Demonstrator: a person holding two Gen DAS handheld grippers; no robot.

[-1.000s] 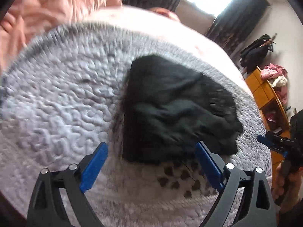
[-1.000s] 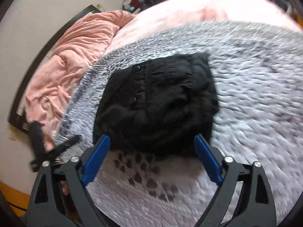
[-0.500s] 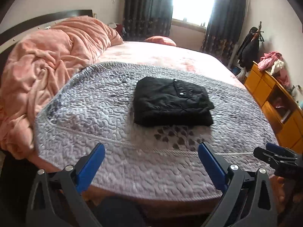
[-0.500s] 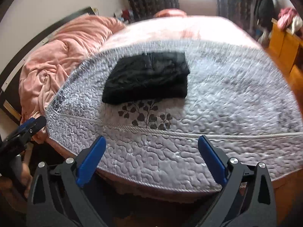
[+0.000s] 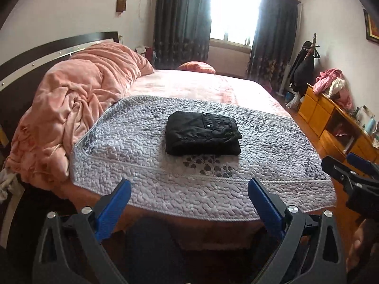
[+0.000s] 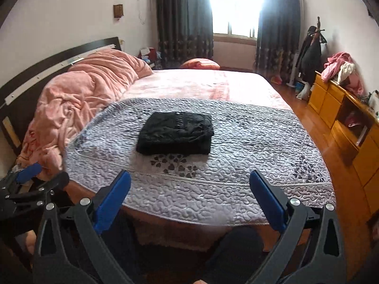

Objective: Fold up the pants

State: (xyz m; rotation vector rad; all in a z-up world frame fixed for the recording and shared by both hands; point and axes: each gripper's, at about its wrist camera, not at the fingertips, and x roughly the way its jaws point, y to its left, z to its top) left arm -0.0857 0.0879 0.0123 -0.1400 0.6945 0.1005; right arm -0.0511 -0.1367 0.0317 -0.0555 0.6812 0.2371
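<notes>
The black pants (image 5: 202, 134) lie folded in a compact rectangle on the grey quilted cover (image 5: 142, 165) of the bed; they also show in the right wrist view (image 6: 176, 133). My left gripper (image 5: 189, 189) is open and empty, well back from the bed's near edge. My right gripper (image 6: 189, 184) is open and empty, also back from the bed. The right gripper shows at the right edge of the left wrist view (image 5: 350, 172), and the left gripper shows at the left edge of the right wrist view (image 6: 30, 182).
A pink blanket (image 5: 71, 108) is heaped on the bed's left side by the dark headboard (image 5: 35, 56). An orange cabinet (image 5: 336, 123) with clothes on top stands along the right wall. A coat rack (image 6: 312, 52) stands near the curtained window (image 6: 234, 7).
Both grippers have pulled back and up from just over the pants to beyond the bed's near edge. The folded pants have stayed in place.
</notes>
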